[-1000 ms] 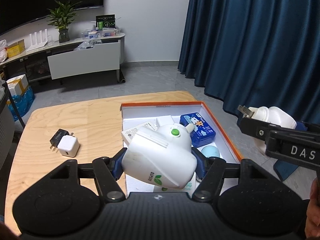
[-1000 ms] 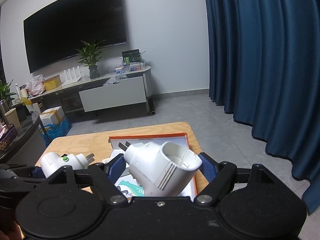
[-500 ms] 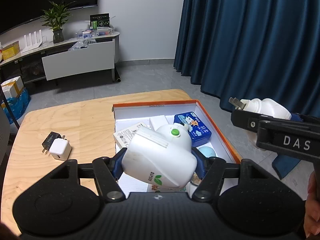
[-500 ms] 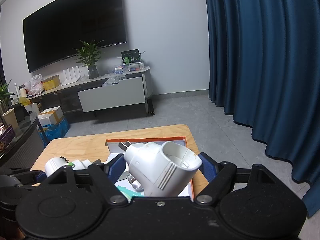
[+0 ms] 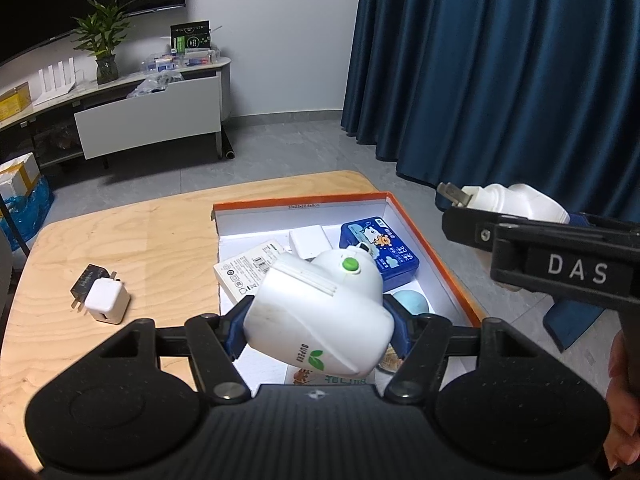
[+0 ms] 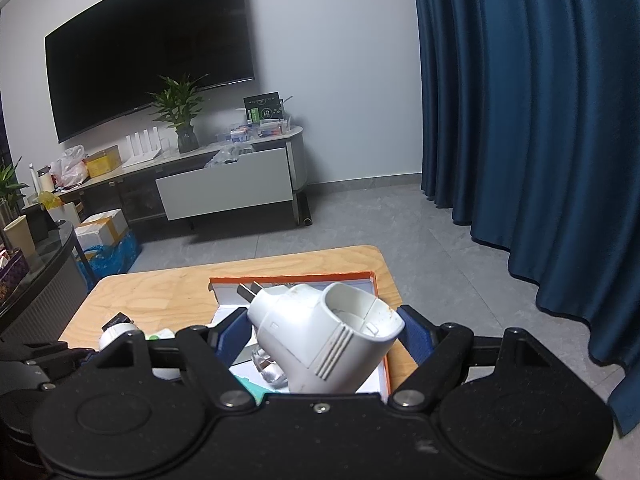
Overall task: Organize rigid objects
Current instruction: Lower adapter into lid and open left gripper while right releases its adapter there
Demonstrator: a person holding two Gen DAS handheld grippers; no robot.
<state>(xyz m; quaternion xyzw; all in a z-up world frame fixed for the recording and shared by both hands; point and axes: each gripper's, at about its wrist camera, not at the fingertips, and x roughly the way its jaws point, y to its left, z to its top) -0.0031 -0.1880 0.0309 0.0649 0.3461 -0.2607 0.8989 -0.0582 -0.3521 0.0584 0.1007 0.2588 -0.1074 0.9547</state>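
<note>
Desk [image 5: 132,236]: I see pale wood; at its left lie a white charger cube [image 5: 108,300] and a black adapter [image 5: 86,282], touching.
Left gripper [image 5: 318,326]: my jaws pinch a white plug-in device with a green button [image 5: 320,312], held above the near end of the box.
Box [image 5: 300,204]: orange-rimmed, white inside; I see a white carton [image 5: 248,270], a small white block [image 5: 308,242], a blue tin [image 5: 380,252] and a pale blue ball [image 5: 412,302], partly hidden.
Right gripper [image 6: 316,336]: my jaws pinch a second white plug-in device [image 6: 320,336], prongs pointing away, over the box's right edge.
Right edge: part of a hand [image 5: 624,408] on the handle.
</note>
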